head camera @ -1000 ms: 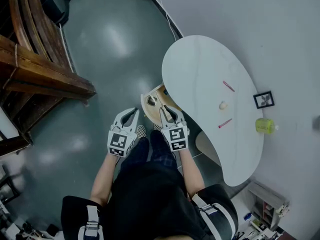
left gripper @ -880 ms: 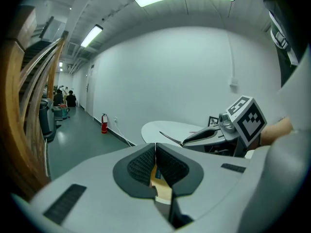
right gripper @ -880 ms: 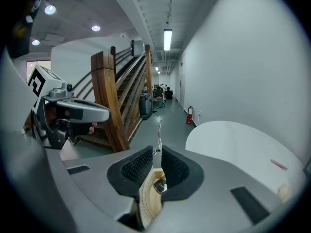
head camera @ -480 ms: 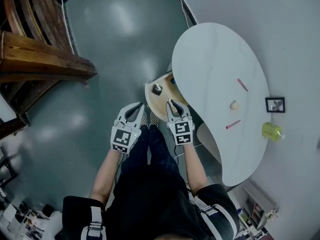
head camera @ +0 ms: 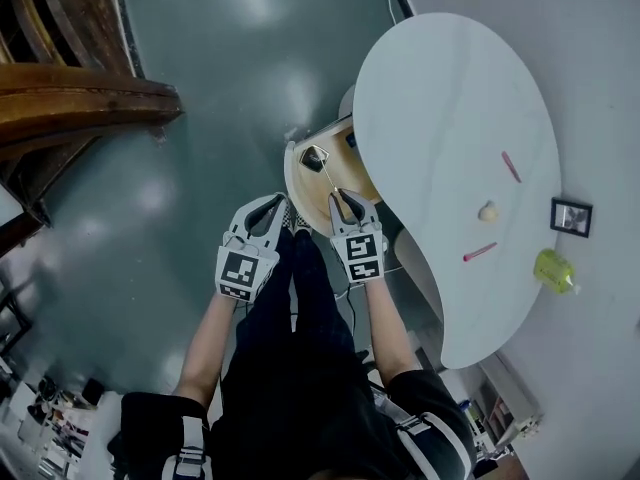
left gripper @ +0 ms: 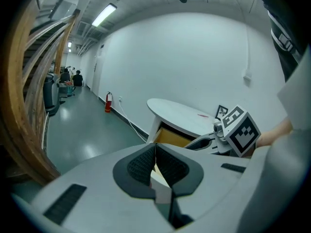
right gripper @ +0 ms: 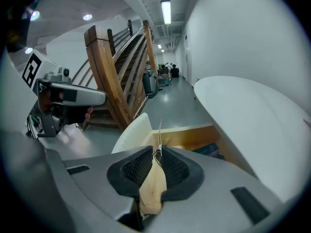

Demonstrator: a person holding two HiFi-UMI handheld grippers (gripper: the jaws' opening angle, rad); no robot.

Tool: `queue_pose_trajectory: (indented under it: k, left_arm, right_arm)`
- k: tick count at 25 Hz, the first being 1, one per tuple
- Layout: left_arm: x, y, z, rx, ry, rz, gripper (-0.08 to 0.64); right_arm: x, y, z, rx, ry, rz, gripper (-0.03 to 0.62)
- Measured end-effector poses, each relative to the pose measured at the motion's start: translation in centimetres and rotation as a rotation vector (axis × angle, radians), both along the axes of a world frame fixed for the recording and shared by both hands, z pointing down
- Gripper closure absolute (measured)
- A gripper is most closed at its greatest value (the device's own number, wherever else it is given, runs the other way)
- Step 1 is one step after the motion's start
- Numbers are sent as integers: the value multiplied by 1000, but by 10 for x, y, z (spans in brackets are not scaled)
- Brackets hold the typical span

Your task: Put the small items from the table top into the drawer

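My right gripper (head camera: 340,200) hangs over the open wooden drawer (head camera: 303,190) beside the white table (head camera: 450,98). It is shut on a thin wire (right gripper: 159,139). At the wire's far end a small dark shiny item (head camera: 313,155) sticks out above the drawer; I cannot tell what it is. My left gripper (head camera: 268,214) is shut and empty, left of the drawer and above the floor. On the table top lie two pink sticks (head camera: 511,166) (head camera: 480,252) and a small beige item (head camera: 488,211).
A small picture frame (head camera: 572,217) and a yellow-green bottle (head camera: 555,270) stand near the table's far edge by the wall. A wooden staircase (head camera: 70,98) rises at the left across the grey floor. The person's legs are directly below the grippers.
The head view has swung, so the table and drawer sit higher and further right in the picture. Both grippers keep their places by the drawer, the right one still shut on the wire.
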State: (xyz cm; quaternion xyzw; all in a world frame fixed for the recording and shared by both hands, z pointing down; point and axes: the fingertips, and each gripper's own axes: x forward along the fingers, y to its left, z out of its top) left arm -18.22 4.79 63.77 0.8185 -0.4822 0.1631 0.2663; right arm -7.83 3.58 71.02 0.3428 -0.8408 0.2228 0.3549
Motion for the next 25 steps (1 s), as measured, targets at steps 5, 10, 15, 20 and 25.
queue_pose_trajectory:
  k: [5,10,15,20,25]
  left_arm:
    - [2,-1,31,-33,8,-11,540]
    - [2,1,46,-59,13,-23,540]
    - [1,4,50,-71,14,-28,540]
    - [-1,4,49,-77,15,-34,540]
    - [-3,4,51,-80,17,-40,540]
  right_arm:
    - [3,3,38,-57,15,-15,518]
    - [-1,1,58,-81,26,-35,518]
    - [-4,-5,75,-99,51,-49,518]
    - [-8,-14,93,-126,76,-47,518]
    - [-13,-22,113,-167,88,-49,517]
